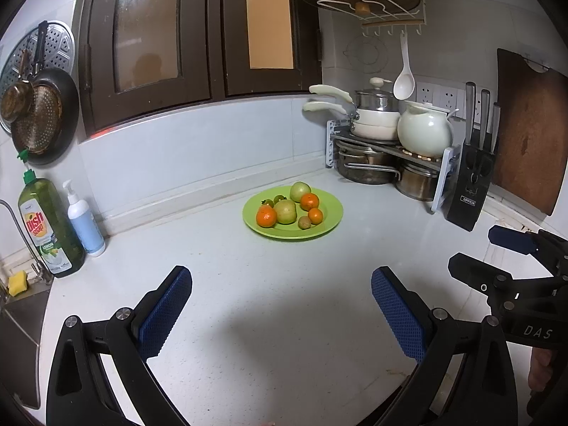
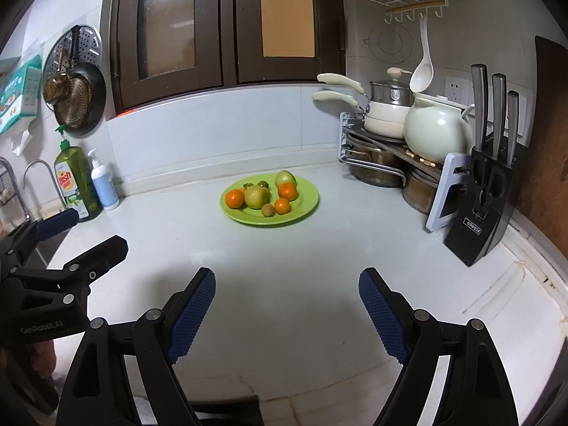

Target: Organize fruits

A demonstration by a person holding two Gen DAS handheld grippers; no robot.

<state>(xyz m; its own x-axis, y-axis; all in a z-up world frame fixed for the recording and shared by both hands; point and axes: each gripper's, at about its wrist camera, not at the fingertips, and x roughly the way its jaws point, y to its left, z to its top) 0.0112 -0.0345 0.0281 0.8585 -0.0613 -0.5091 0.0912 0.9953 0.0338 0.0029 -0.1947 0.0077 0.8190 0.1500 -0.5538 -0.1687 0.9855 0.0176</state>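
Observation:
A green plate (image 1: 330,220) (image 2: 305,206) sits on the white counter toward the back. On it lie three oranges (image 1: 266,216) (image 2: 235,198), two pale green round fruits (image 1: 285,211) (image 2: 256,197), a small brown fruit (image 1: 304,222) (image 2: 267,210) and small dark green fruits (image 1: 279,198) (image 2: 263,184). My left gripper (image 1: 282,284) is open and empty, well in front of the plate. My right gripper (image 2: 287,284) is open and empty, also in front of the plate. Each gripper shows at the other view's edge (image 1: 497,252) (image 2: 81,234).
A rack with pots and a white kettle (image 1: 424,133) (image 2: 436,131) stands at the back right, with a black knife block (image 1: 470,191) (image 2: 486,206) beside it. A dish soap bottle (image 1: 49,227) (image 2: 76,183) and pump bottle (image 1: 85,222) (image 2: 104,181) stand at the left by the sink.

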